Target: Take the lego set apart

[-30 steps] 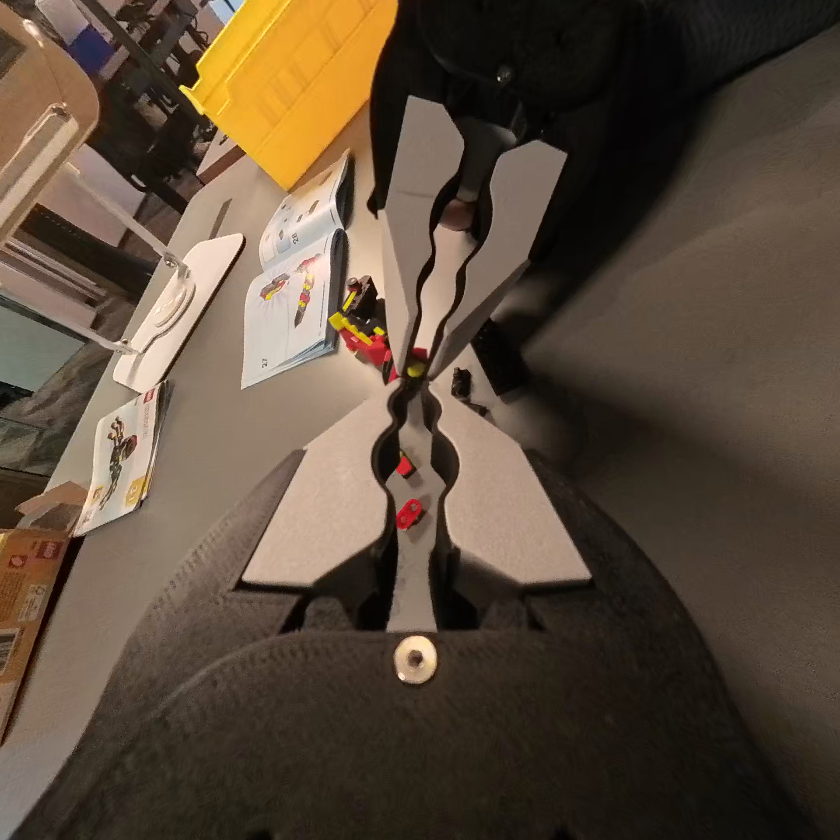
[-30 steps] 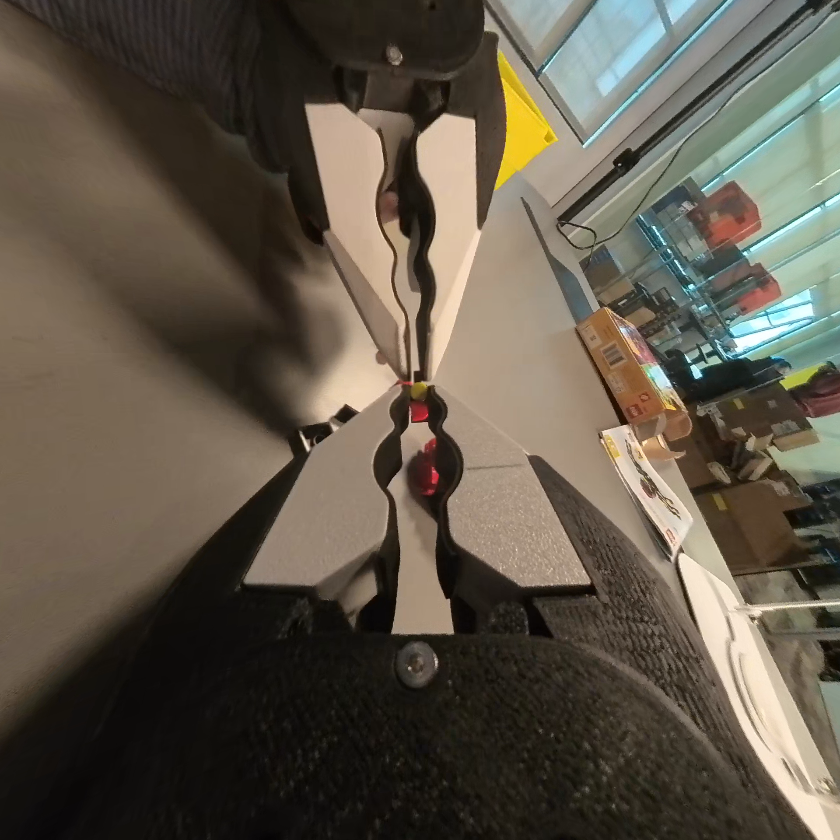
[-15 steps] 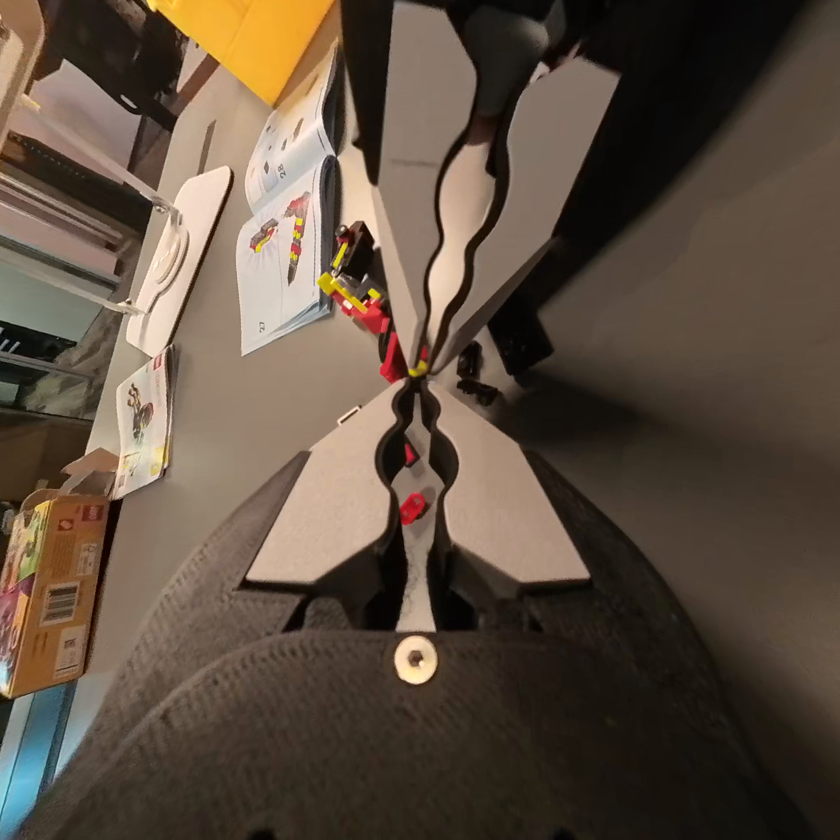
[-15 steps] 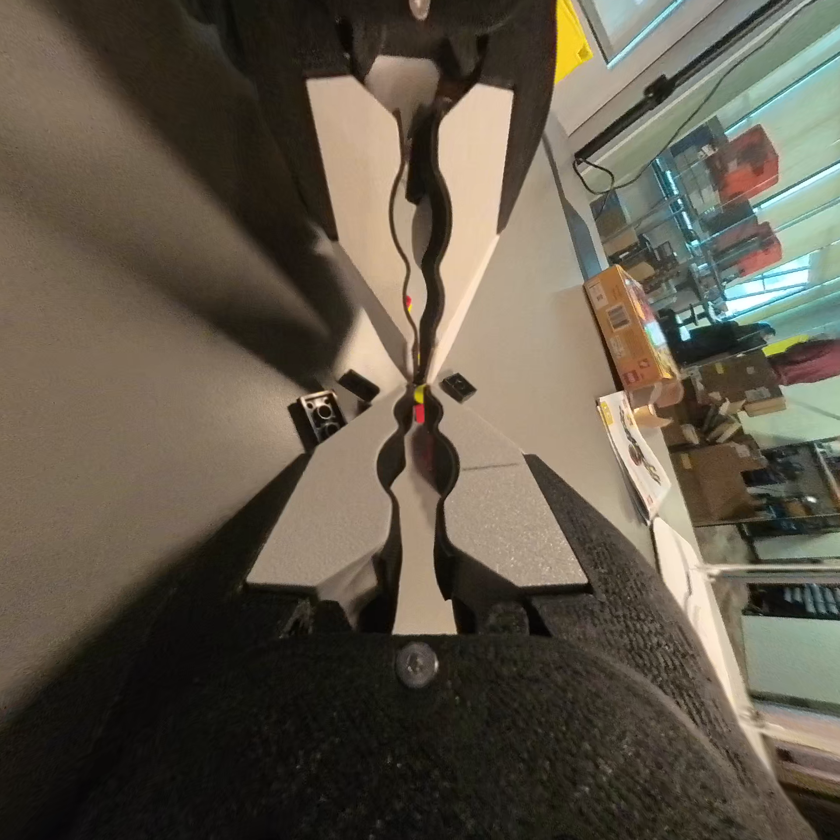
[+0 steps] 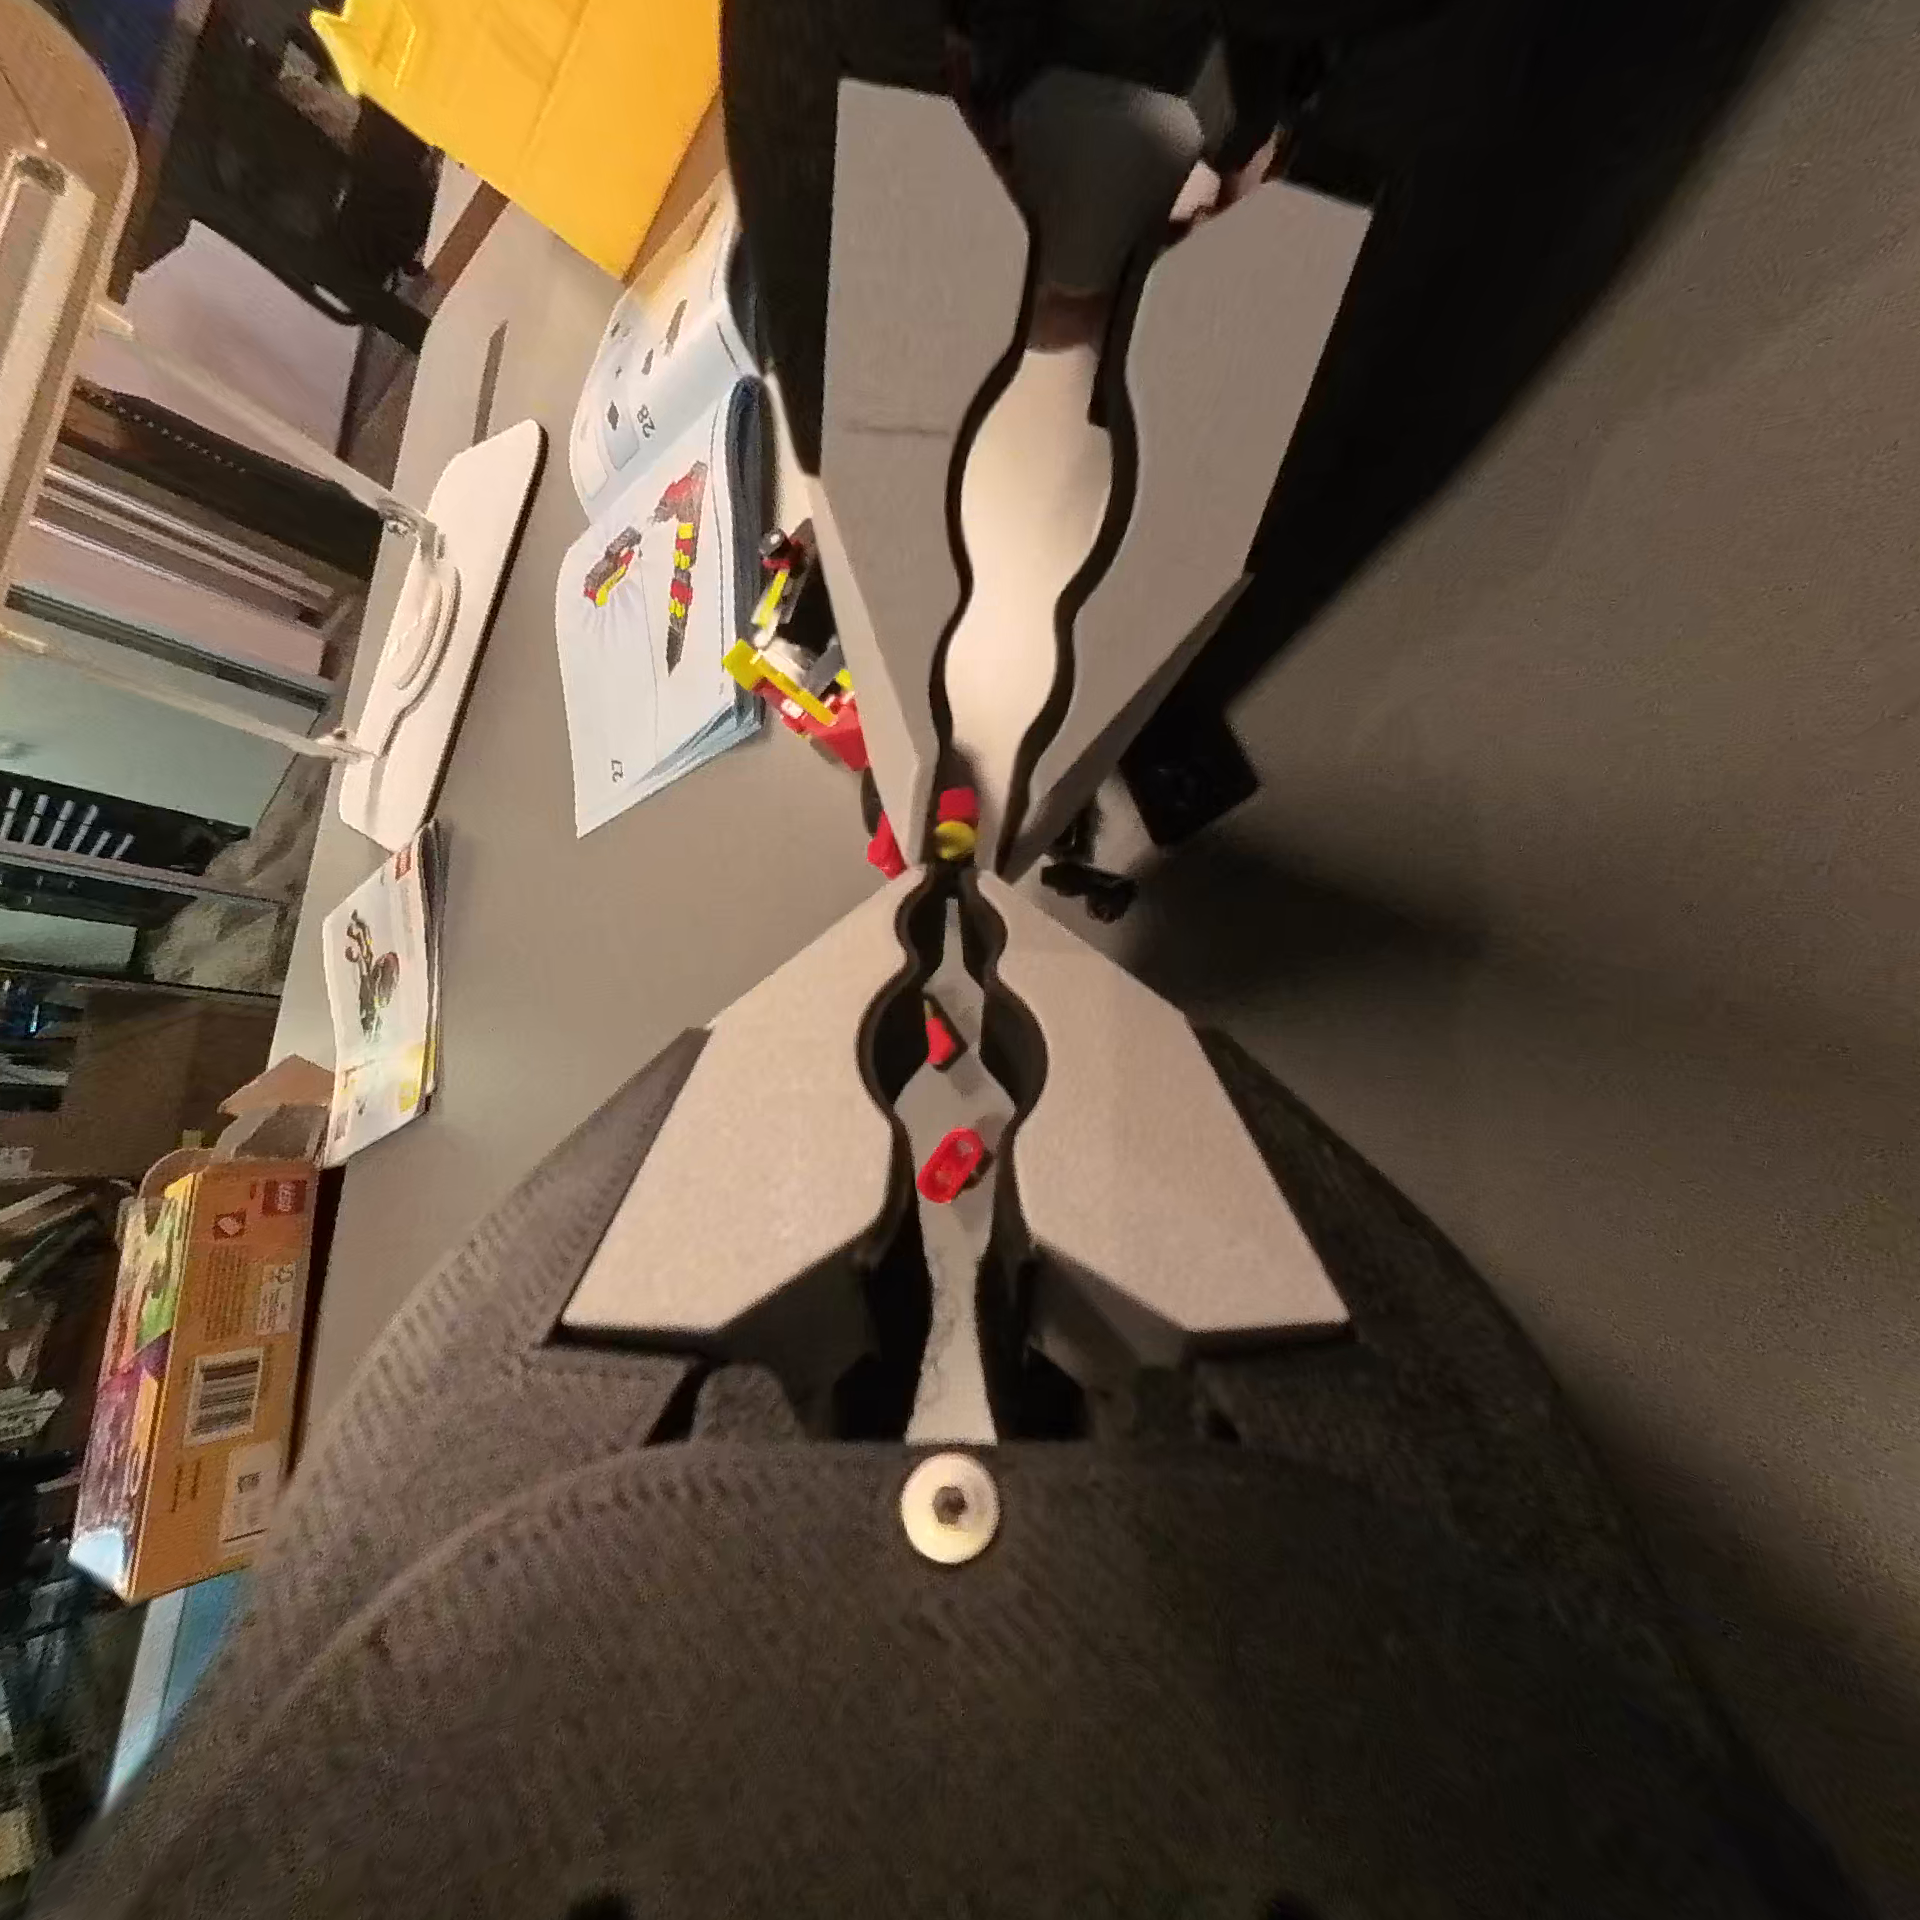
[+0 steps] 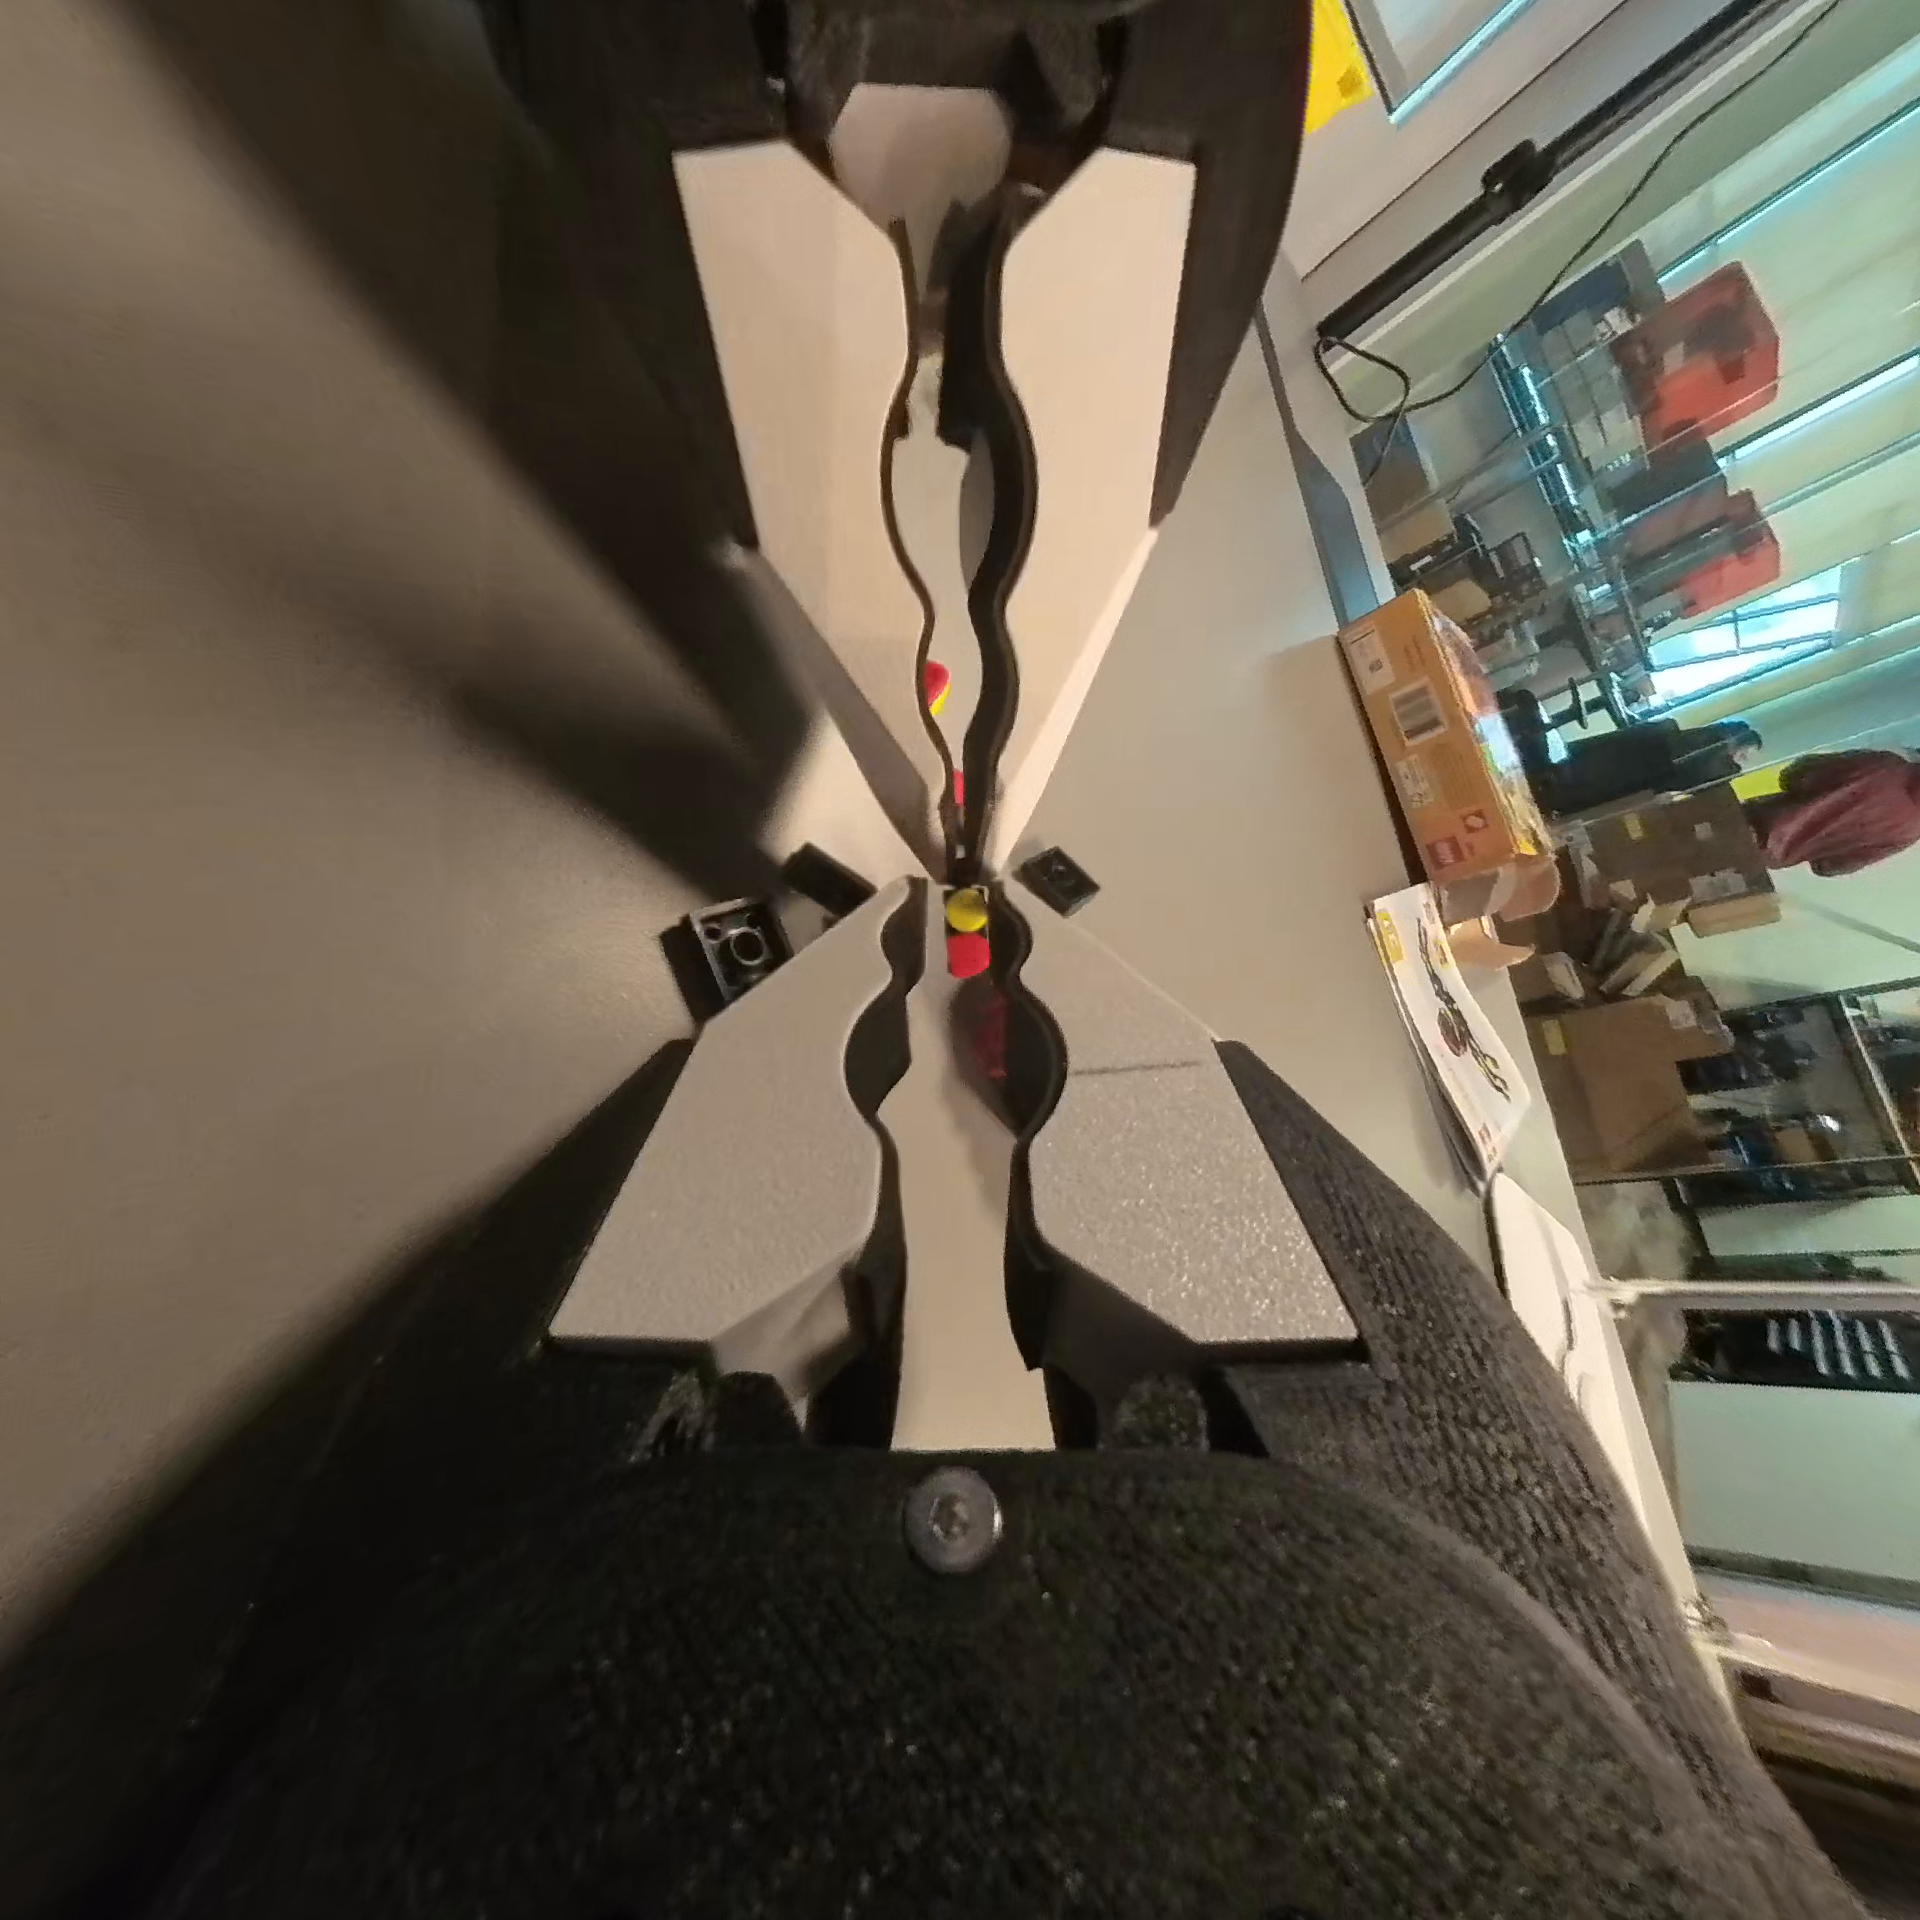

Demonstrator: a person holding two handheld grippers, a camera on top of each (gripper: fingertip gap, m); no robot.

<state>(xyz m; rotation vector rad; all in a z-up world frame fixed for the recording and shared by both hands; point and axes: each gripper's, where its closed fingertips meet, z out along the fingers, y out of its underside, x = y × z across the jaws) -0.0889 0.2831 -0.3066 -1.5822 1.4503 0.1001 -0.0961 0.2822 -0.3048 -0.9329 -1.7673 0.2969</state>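
My right gripper (image 6: 962, 902) is shut on a small red-and-yellow lego piece (image 6: 965, 928), held above the grey table. That piece also shows in the left wrist view (image 5: 952, 826), between the right gripper's fingertips (image 5: 914, 800). My left gripper (image 5: 941, 885) is shut and meets the right one tip to tip, its tips just short of the yellow end. I cannot see anything held between them. A part-built red, yellow and black model (image 5: 790, 675) lies on the table behind the right gripper. Loose red pieces (image 5: 951, 1179) lie under my left fingers.
Loose black pieces (image 6: 732, 951) lie under the grippers, and more show in the left wrist view (image 5: 1086, 894). An open instruction booklet (image 5: 655, 623), a white stand base (image 5: 447, 634), a second booklet (image 5: 379, 987), a cardboard box (image 5: 197, 1382) and a yellow bin (image 5: 551, 104) lie to the left. Left and right tips are no more than a few centimetres apart.
Both grippers stayed tip to tip while the views shifted over the table. The red-and-yellow piece now sits plainly inside the right gripper's tips, just past the left tips.
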